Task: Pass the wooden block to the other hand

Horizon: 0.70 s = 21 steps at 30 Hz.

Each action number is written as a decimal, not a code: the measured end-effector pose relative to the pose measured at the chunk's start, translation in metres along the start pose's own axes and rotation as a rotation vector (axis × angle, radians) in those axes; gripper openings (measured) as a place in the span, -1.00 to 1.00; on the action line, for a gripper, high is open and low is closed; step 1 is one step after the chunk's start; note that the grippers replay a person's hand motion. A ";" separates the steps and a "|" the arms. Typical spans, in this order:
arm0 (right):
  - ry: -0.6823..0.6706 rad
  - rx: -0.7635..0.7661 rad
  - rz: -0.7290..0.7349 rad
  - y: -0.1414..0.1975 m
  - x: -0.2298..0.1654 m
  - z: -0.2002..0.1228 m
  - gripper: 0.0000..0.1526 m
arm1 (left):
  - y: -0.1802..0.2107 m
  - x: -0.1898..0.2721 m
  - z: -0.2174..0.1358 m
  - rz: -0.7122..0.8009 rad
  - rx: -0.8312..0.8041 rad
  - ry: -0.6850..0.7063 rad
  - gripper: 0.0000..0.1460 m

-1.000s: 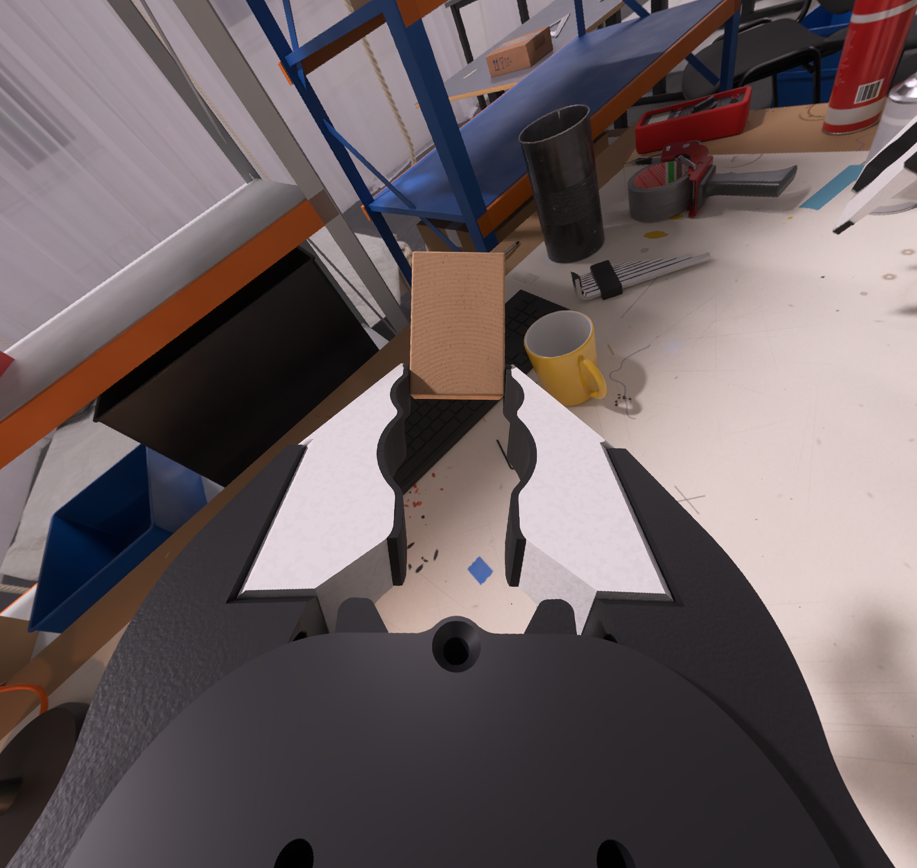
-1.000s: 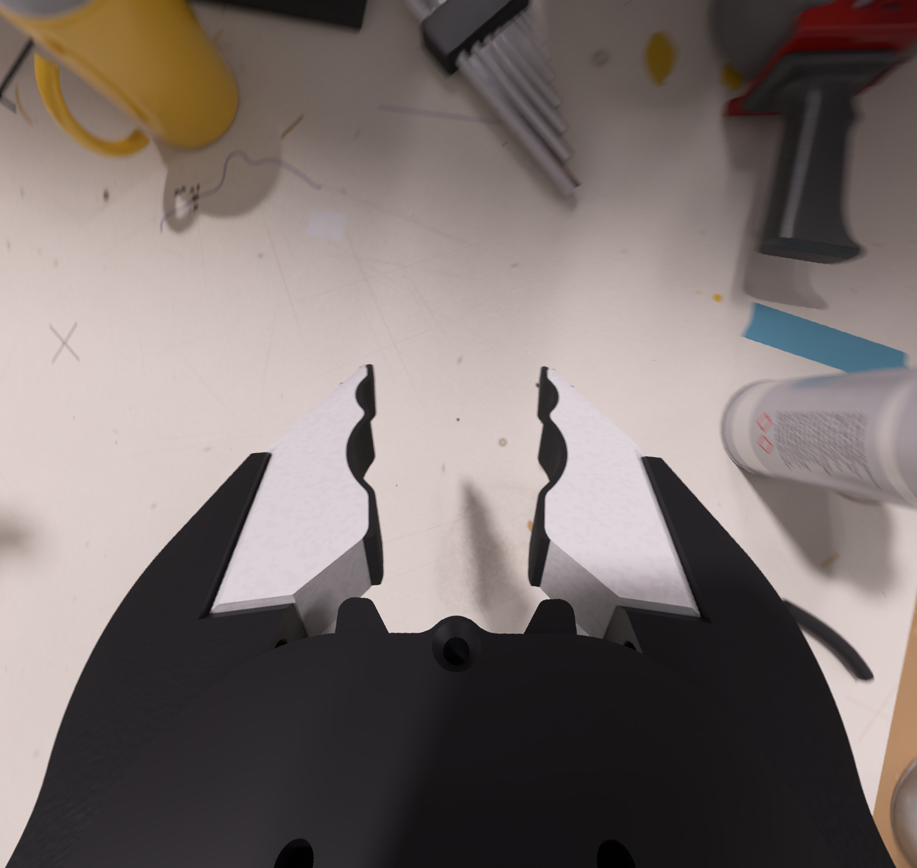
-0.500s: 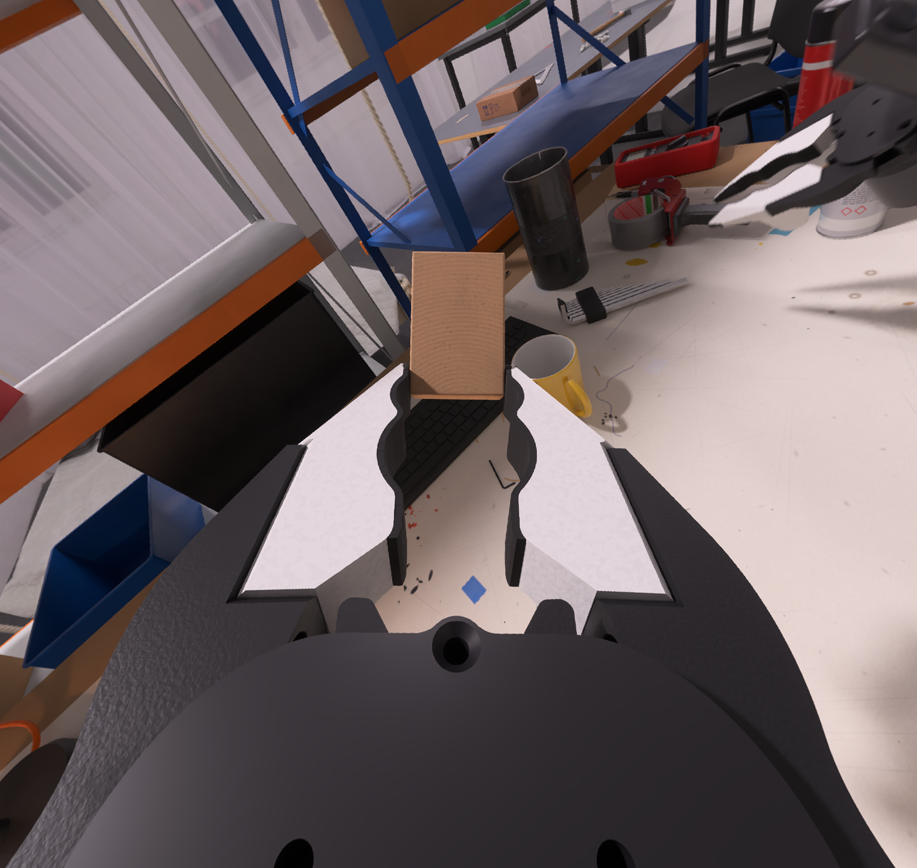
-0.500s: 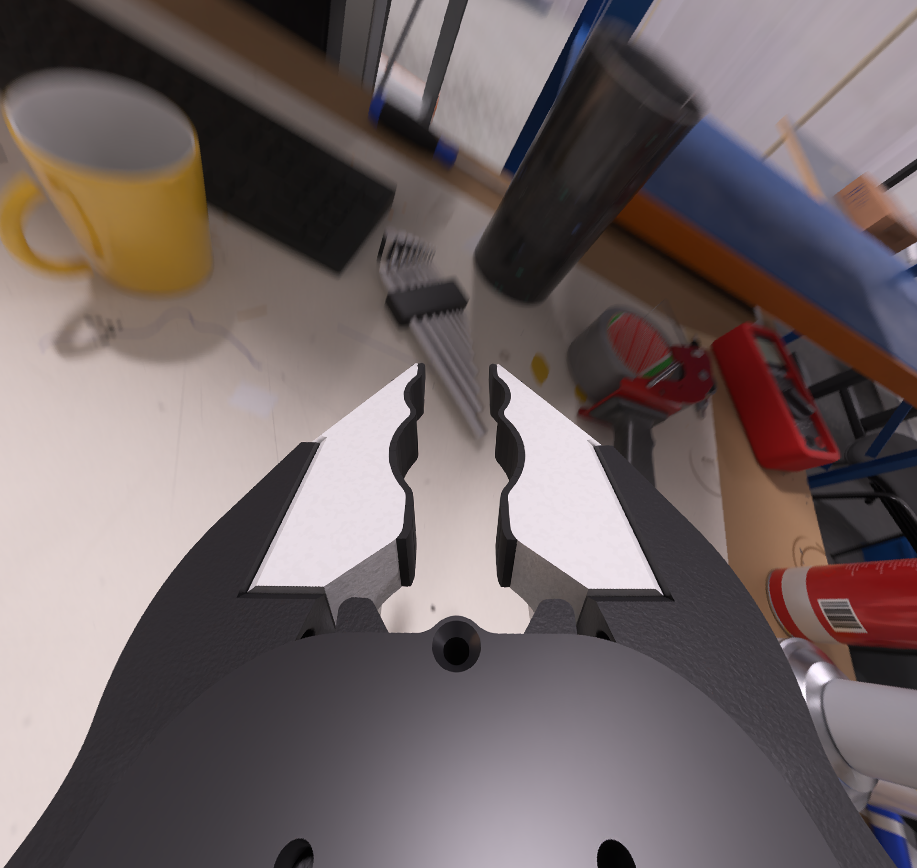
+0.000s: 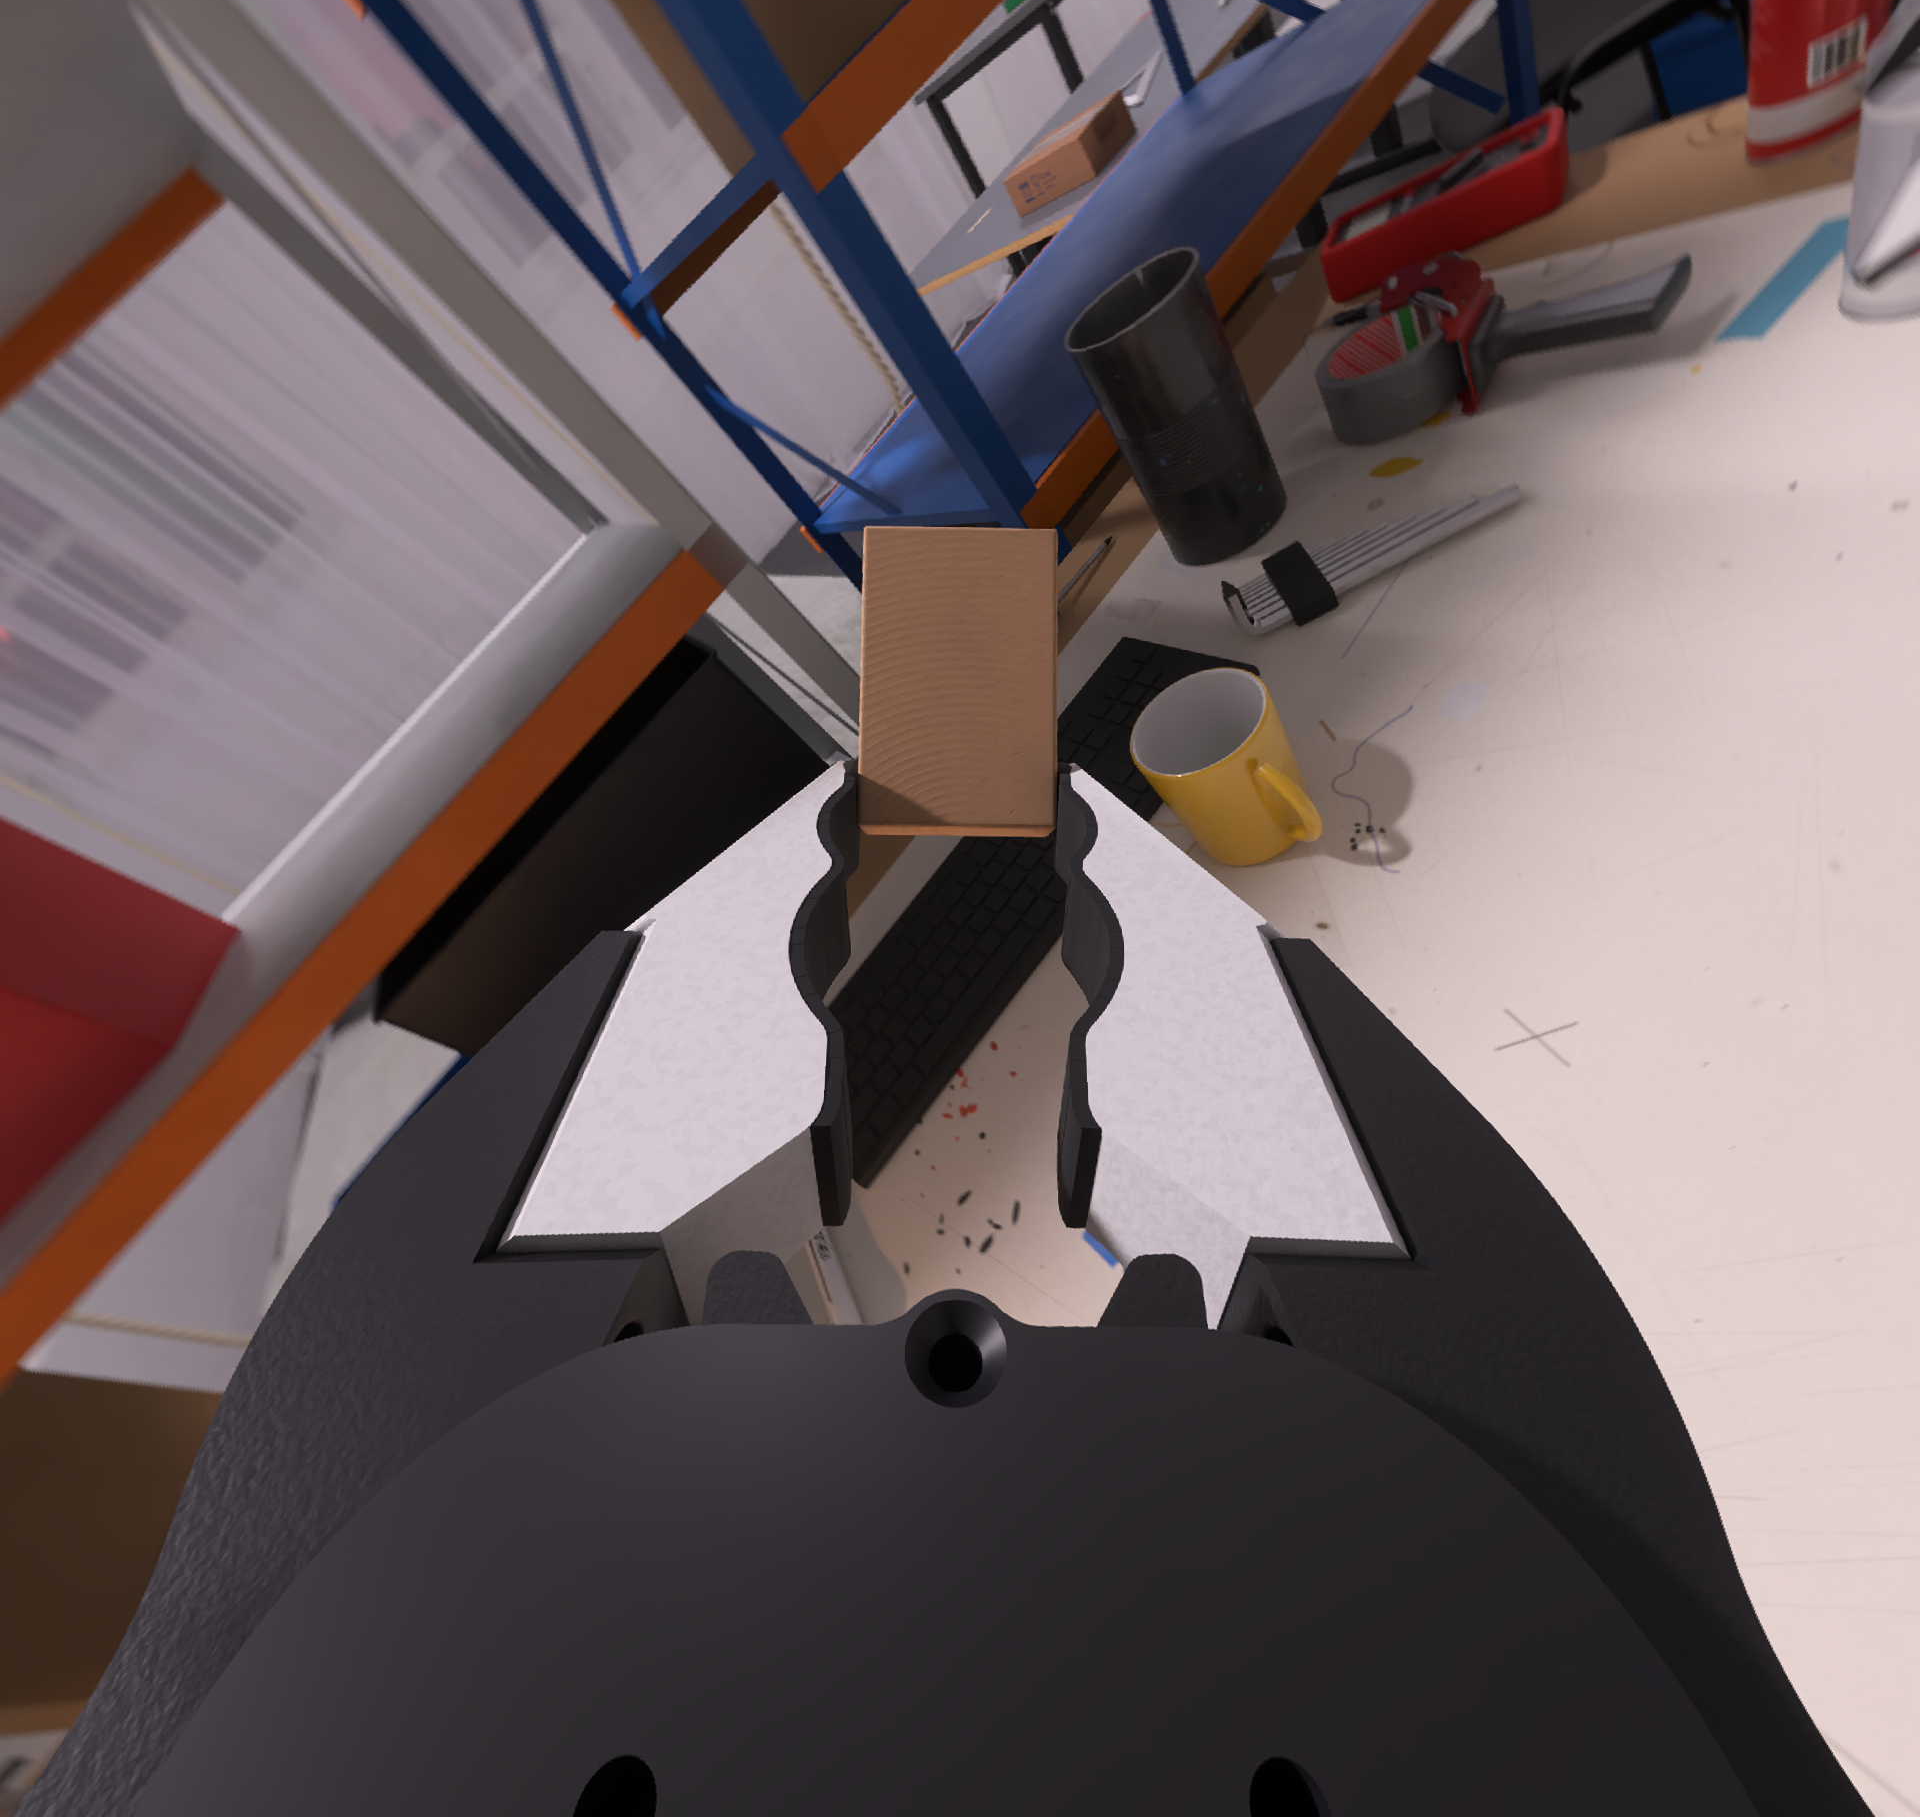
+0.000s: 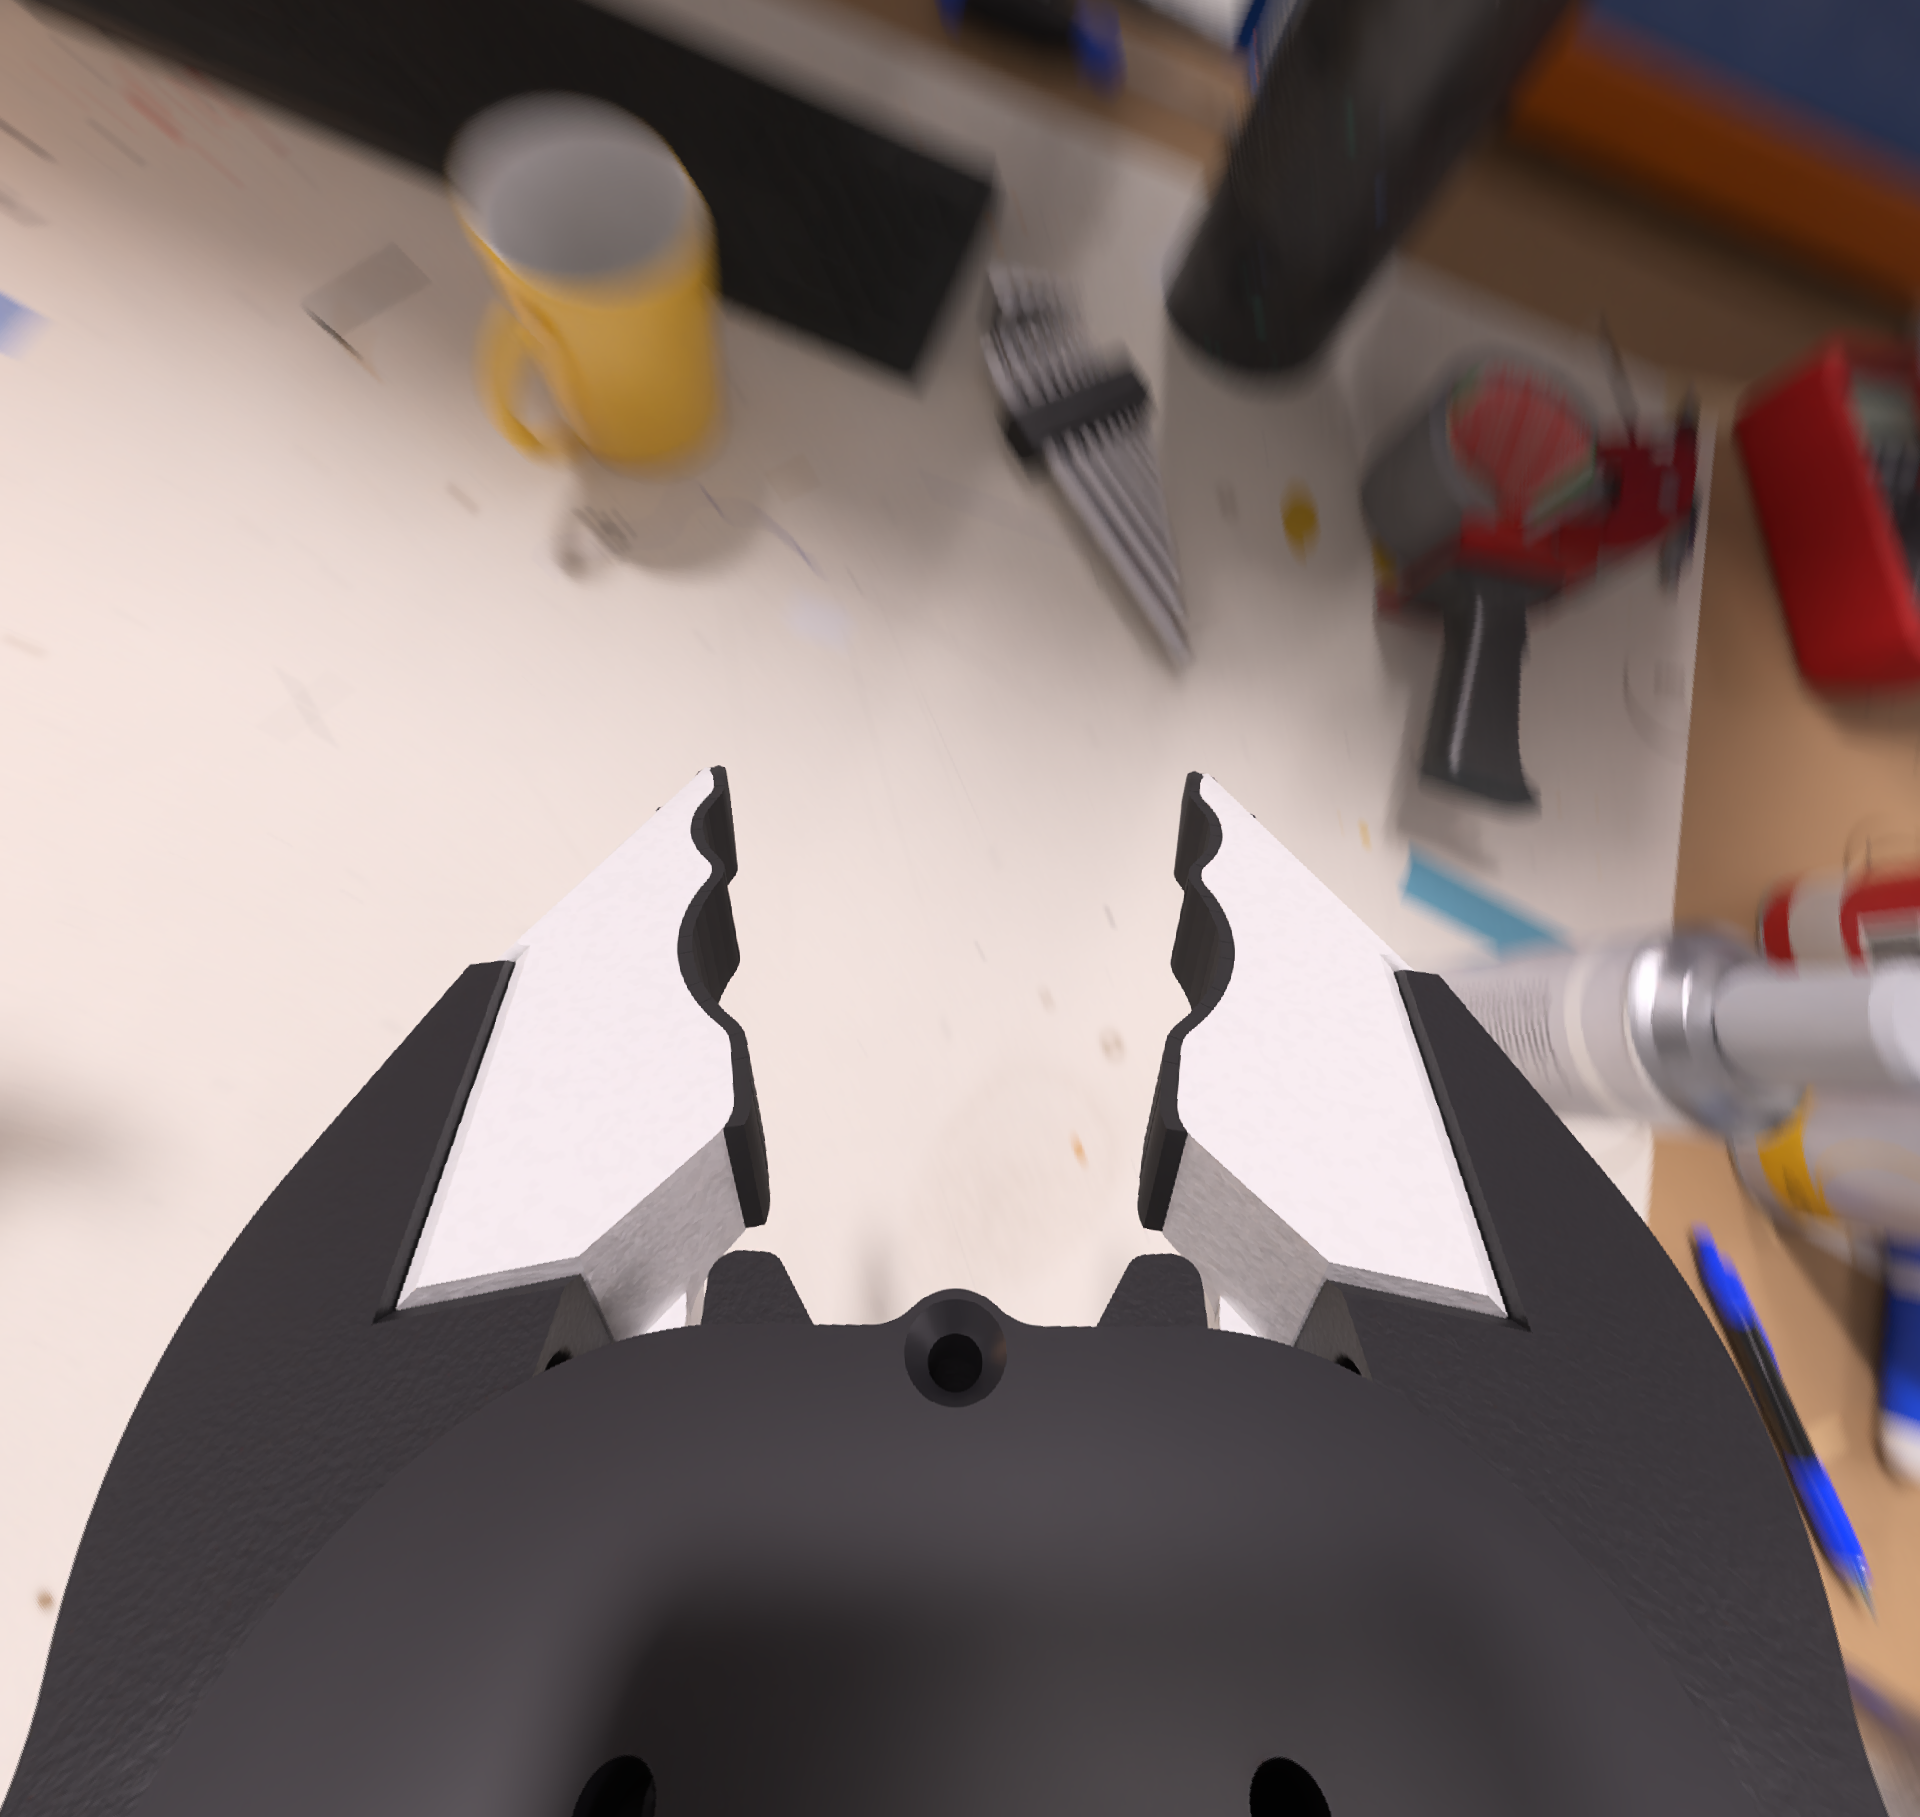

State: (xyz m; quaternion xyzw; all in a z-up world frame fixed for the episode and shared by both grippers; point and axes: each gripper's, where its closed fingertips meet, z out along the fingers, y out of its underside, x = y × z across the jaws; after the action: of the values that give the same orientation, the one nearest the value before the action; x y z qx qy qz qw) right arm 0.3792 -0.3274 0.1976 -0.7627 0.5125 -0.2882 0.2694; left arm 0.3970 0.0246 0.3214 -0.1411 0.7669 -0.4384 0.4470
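My left gripper (image 5: 956,793) is shut on the near end of the wooden block (image 5: 958,666), a tan rectangular slab that sticks out past the fingertips, held in the air above the table's left edge. My right gripper (image 6: 954,778) is open and empty, pointing down at the pale tabletop (image 6: 312,728). The block does not show in the right wrist view, which is blurred. A tip of the right gripper's white finger (image 5: 1893,240) may show at the far right edge of the left wrist view.
On the table stand a yellow mug (image 5: 1226,770) (image 6: 603,313), a black keyboard (image 5: 966,946), a black cylinder (image 5: 1174,406), hex keys (image 5: 1361,562) and a tape dispenser (image 5: 1455,333). Blue shelving (image 5: 935,333) rises beyond. A grey tube (image 6: 1714,1029) and pens (image 6: 1777,1424) lie right.
My right gripper opened wide after narrowing half a second ago, and swung back toward looking down at the table. My left gripper kept hold of the block and tilted slightly.
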 end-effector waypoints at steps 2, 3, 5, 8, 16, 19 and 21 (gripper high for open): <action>-0.138 0.244 -0.052 -0.049 -0.042 -0.024 0.12 | -0.005 0.012 0.005 0.079 0.012 0.019 -0.49; -0.295 0.395 -0.078 -0.075 -0.072 -0.038 0.11 | -0.008 0.019 0.007 0.122 0.025 0.029 -0.49; -0.626 0.663 -0.040 -0.119 -0.123 -0.067 0.10 | -0.015 0.032 0.011 0.207 0.059 0.025 -0.50; -1.016 0.690 0.074 -0.145 -0.182 -0.080 0.09 | -0.026 0.056 0.016 0.330 0.108 0.058 -0.49; -1.227 0.534 -0.049 -0.136 -0.231 -0.073 -0.81 | -0.042 0.090 0.023 0.363 0.198 0.178 -0.50; -1.130 0.608 -0.066 -0.140 -0.216 -0.074 -0.83 | -0.042 0.070 0.006 0.197 0.256 0.140 -0.20; -1.066 0.676 -0.053 -0.145 -0.199 -0.079 -0.83 | -0.031 0.048 -0.012 0.028 0.284 0.117 -0.01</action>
State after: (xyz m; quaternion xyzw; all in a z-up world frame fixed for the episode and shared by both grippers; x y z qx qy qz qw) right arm 0.3524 -0.1020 0.3219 -0.6868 0.1693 -0.0210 0.7065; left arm 0.3554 -0.0157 0.3218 -0.0400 0.7236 -0.5438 0.4231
